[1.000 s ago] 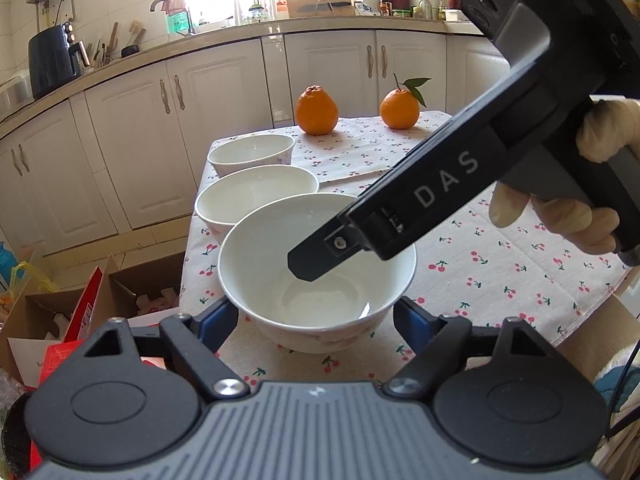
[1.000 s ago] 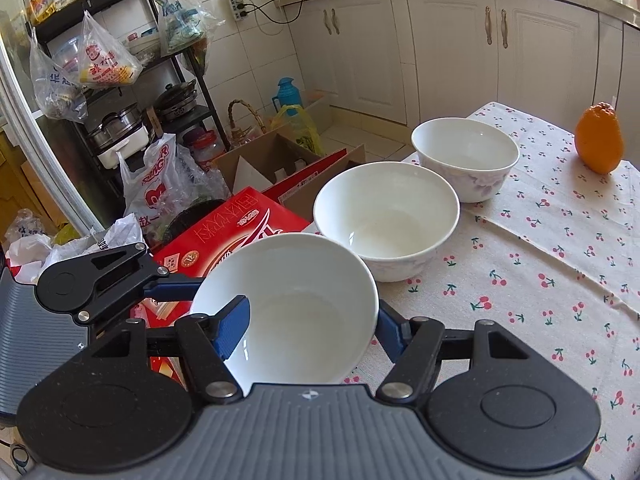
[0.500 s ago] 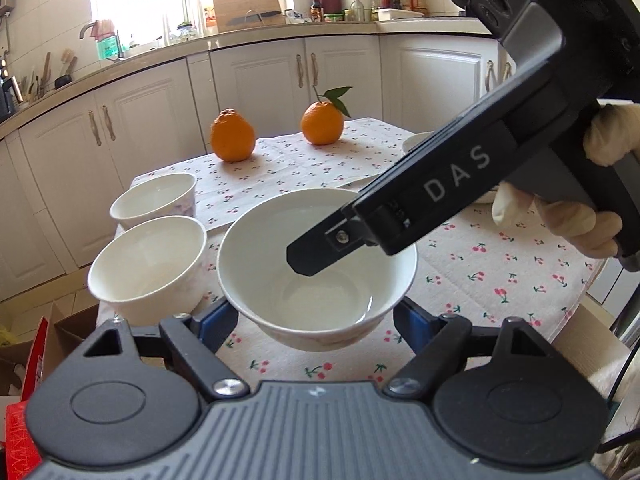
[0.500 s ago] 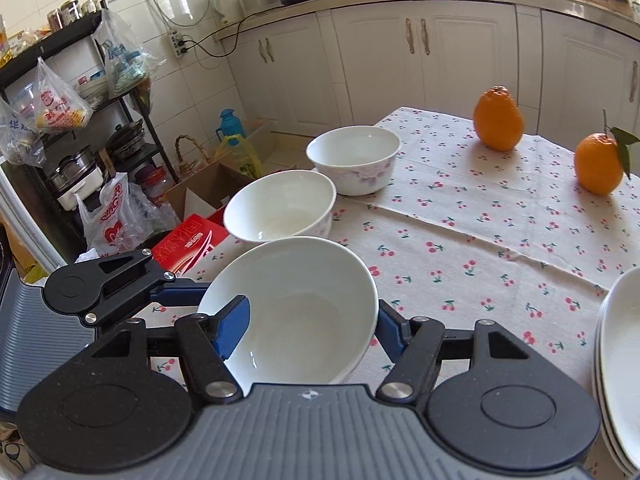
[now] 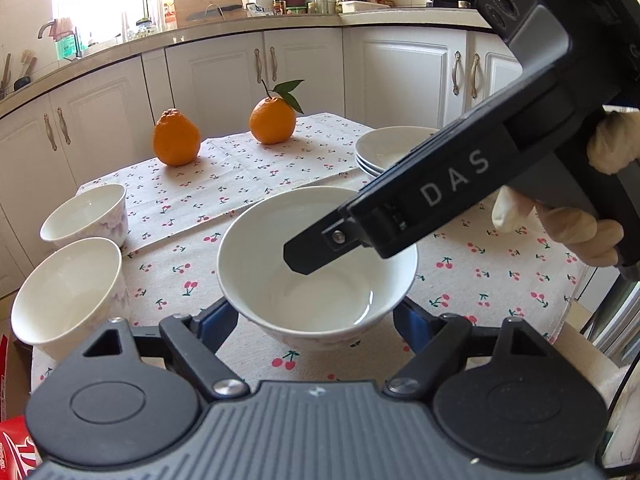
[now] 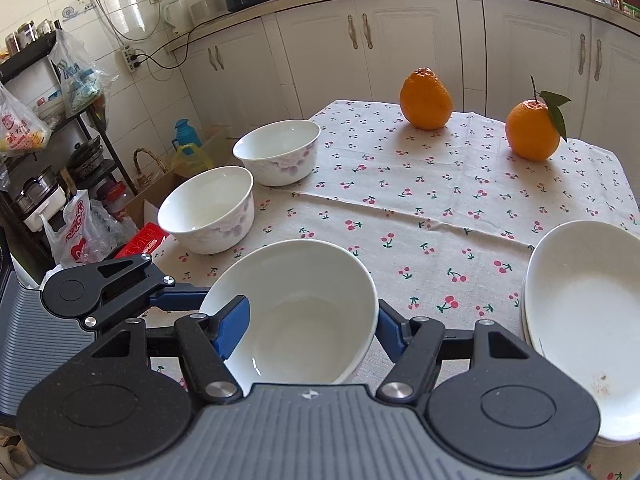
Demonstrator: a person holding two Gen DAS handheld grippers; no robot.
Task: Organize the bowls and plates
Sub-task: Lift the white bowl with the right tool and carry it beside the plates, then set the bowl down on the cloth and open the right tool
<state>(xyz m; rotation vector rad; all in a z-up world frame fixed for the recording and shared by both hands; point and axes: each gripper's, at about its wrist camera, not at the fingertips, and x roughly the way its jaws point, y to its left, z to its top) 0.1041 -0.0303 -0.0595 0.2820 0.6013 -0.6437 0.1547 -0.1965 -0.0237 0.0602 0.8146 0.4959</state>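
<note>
A white bowl hangs just above the cherry-print tablecloth, held by both grippers. My left gripper is shut on it, with a blue finger pressed against each side of its lower wall. My right gripper is shut on the same bowl, one finger inside and the other outside the rim. In the left wrist view its black finger dips into the bowl from the right. Two more white bowls stand at the table's left edge. A stack of white plates sits on the right.
Two oranges rest at the far side of the table. White kitchen cabinets run behind it. A rack with bags and pots and boxes on the floor lie beyond the table's left edge. A gloved hand holds the right gripper.
Both grippers have carried the bowl rightwards over the table, away from the two other bowls. The plate stack has come into view on the right. Neither grip has changed.
</note>
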